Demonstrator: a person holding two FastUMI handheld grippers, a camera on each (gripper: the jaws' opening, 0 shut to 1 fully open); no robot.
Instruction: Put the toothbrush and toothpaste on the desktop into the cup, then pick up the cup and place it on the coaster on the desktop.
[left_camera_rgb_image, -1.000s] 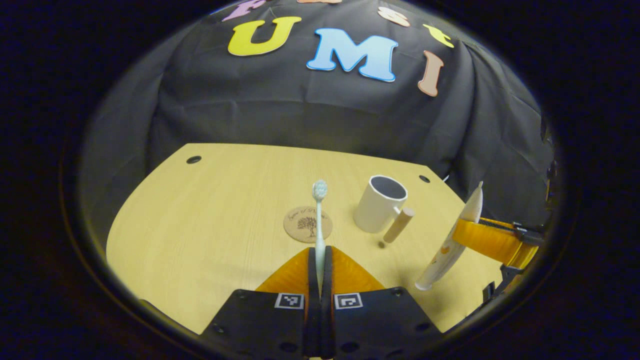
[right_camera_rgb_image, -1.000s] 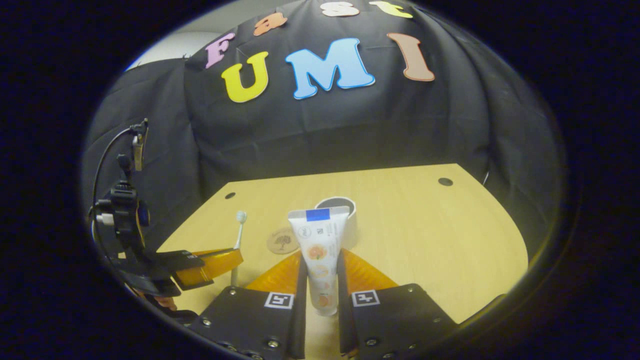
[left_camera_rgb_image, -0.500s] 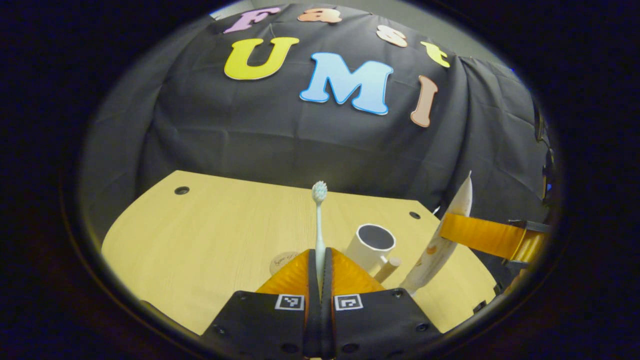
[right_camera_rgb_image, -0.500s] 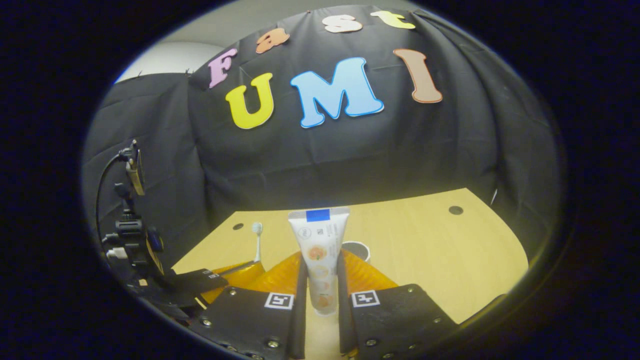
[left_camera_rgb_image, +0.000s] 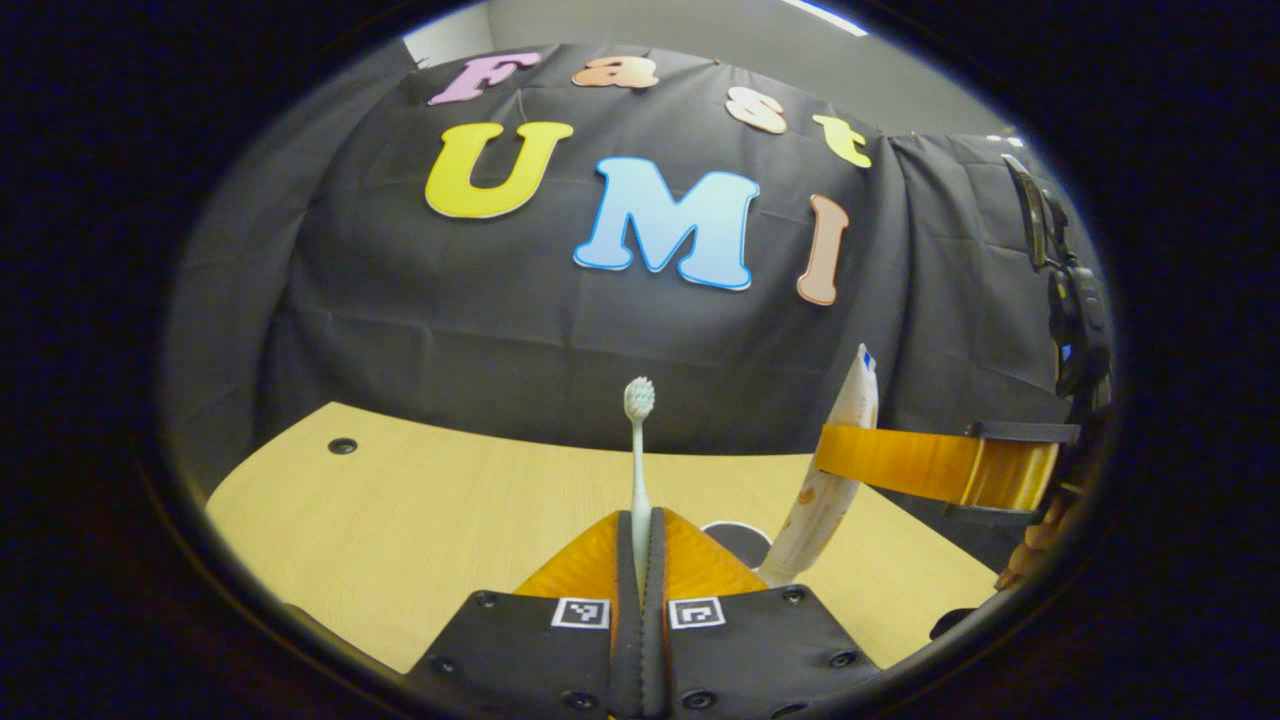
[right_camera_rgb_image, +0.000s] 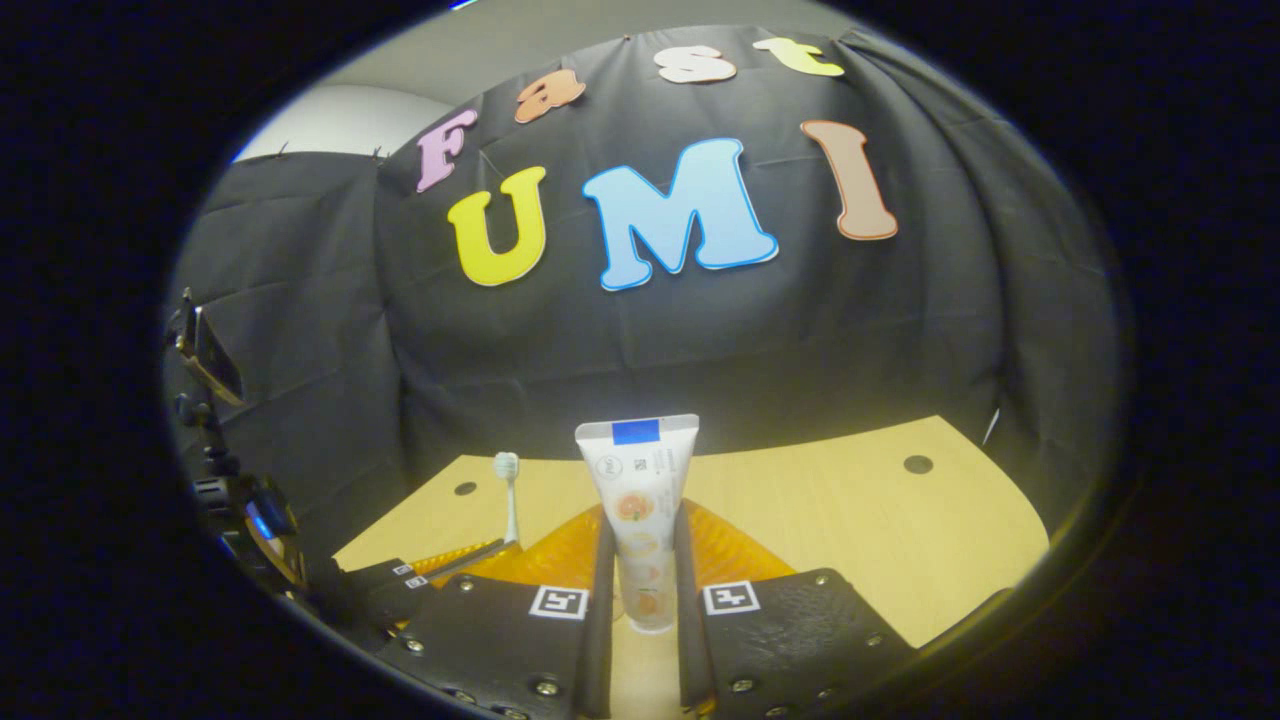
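Observation:
My left gripper (left_camera_rgb_image: 640, 518) is shut on the thin white toothbrush (left_camera_rgb_image: 638, 460), which stands upright with its bristle head on top. Just right of its orange fingers peeks the rim of the white cup (left_camera_rgb_image: 738, 530), mostly hidden behind them. Above the cup the white toothpaste tube (left_camera_rgb_image: 832, 480) hangs cap down and tilted, pinched by the right gripper (left_camera_rgb_image: 835, 462). In the right gripper view my right gripper (right_camera_rgb_image: 642, 518) is shut on the toothpaste tube (right_camera_rgb_image: 638, 490), flat end up. To its left, the left gripper (right_camera_rgb_image: 500, 550) holds the toothbrush (right_camera_rgb_image: 508, 490) upright.
The light wooden table (left_camera_rgb_image: 420, 510) has cable holes at its back corners (left_camera_rgb_image: 342, 445) (right_camera_rgb_image: 917, 464). Part of a hand (left_camera_rgb_image: 1030, 550) and the right gripper's black camera rig (left_camera_rgb_image: 1070, 300) sit at the right edge of the left gripper view.
Both grippers have risen and tilted up with their loads. The cup has dropped behind the left fingers, the coaster has gone from sight, and the toothpaste has moved in over the cup.

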